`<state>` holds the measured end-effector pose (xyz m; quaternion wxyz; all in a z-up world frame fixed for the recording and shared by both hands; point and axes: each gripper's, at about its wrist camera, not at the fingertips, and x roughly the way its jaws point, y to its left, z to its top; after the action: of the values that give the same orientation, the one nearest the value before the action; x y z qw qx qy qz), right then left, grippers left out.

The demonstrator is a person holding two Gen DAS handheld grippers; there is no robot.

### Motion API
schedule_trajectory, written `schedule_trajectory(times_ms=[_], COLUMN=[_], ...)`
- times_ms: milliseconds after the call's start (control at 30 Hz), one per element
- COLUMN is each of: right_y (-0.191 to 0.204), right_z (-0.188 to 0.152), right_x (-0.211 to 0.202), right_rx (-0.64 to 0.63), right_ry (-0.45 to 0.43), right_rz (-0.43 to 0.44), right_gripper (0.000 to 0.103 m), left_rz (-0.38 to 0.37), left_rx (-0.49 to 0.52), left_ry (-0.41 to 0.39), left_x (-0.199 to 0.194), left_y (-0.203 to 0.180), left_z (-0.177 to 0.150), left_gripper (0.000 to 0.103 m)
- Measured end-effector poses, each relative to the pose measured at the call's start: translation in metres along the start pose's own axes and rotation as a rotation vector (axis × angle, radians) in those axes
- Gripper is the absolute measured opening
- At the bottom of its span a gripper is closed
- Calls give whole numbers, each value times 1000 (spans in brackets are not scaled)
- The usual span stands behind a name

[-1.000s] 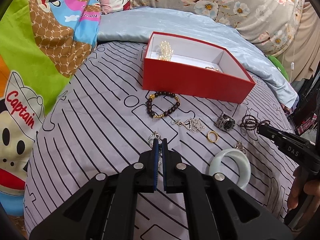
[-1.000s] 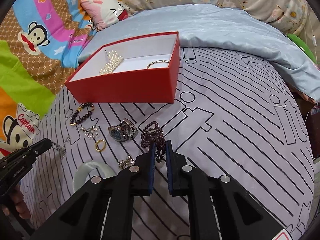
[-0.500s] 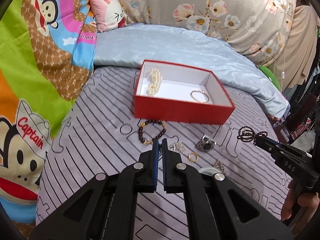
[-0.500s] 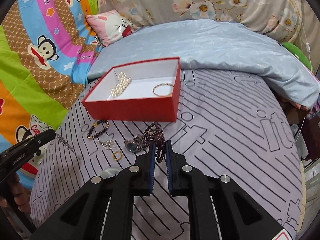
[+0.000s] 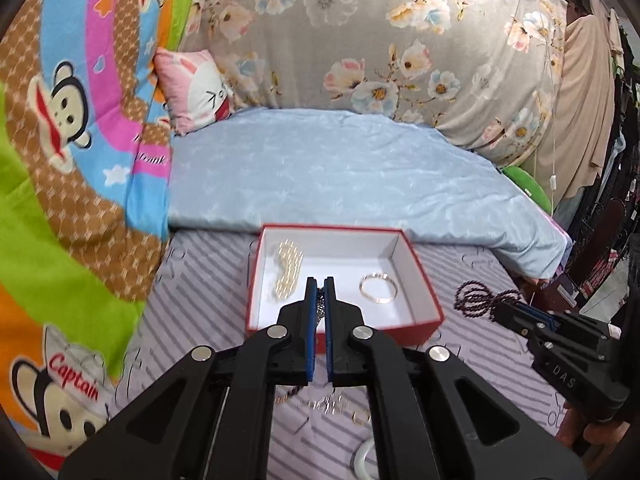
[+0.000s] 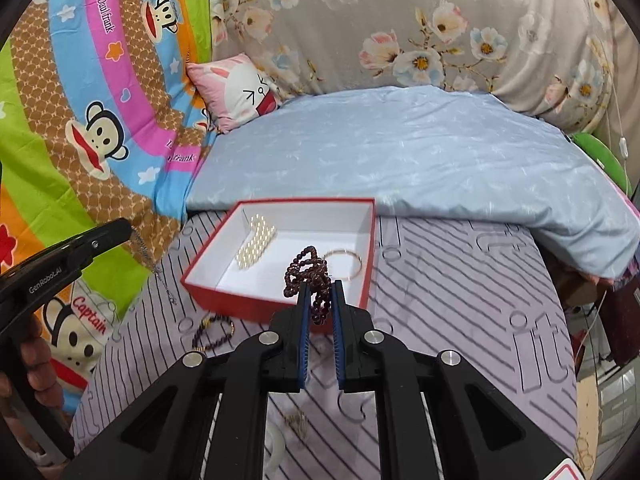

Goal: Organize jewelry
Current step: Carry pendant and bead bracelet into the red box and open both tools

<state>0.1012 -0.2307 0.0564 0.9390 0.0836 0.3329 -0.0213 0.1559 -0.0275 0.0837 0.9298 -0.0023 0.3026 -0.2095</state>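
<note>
Dark bead strand (image 6: 310, 280) pinched in right tool (image 6: 319, 300), silver chain (image 6: 154, 266) pinched in left tool (image 5: 319, 296), red box (image 6: 280, 308) beyond.

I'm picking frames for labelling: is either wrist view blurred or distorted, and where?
Left wrist view: motion blur smears the striped purple bedsheet and loose jewelry below the left claw; the open red cardboard box stays fairly readable. Right wrist view: sharper, the dark garnet bead strand in the right claw is crisp. Both show fisheye bending and dark corners.

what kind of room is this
Most likely a bedroom: the red box sits on a bed with a striped sheet, a folded blue quilt and a pink cartoon pillow behind it.
</note>
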Motion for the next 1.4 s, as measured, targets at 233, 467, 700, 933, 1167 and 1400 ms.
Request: schedule_trajectory(times_ms=[233, 467, 700, 933, 1167, 1400], right_y=[6, 10, 0, 1, -2, -4], right_z=[39, 57, 61, 58, 55, 57], right_x=[47, 101, 156, 191, 203, 199], right_rx=[-14, -40, -16, -27, -27, -23], right_ry=[21, 74, 145, 192, 218, 195], right_rz=[6, 1, 13, 5, 3, -7], right_gripper=[9, 9, 9, 9, 13, 23], left_rz=[-40, -43, -29, -16, -16, 22], left_rx=[-2, 3, 17, 20, 3, -11], left_ry=[0, 76, 150, 194, 220, 218], left_x=[50, 116, 175, 209, 223, 222], left_y=[-8, -10, -6, -5, -2, 4], left_z=[38, 46, 39, 34, 33, 35], left_gripper=[2, 2, 2, 2, 2, 26])
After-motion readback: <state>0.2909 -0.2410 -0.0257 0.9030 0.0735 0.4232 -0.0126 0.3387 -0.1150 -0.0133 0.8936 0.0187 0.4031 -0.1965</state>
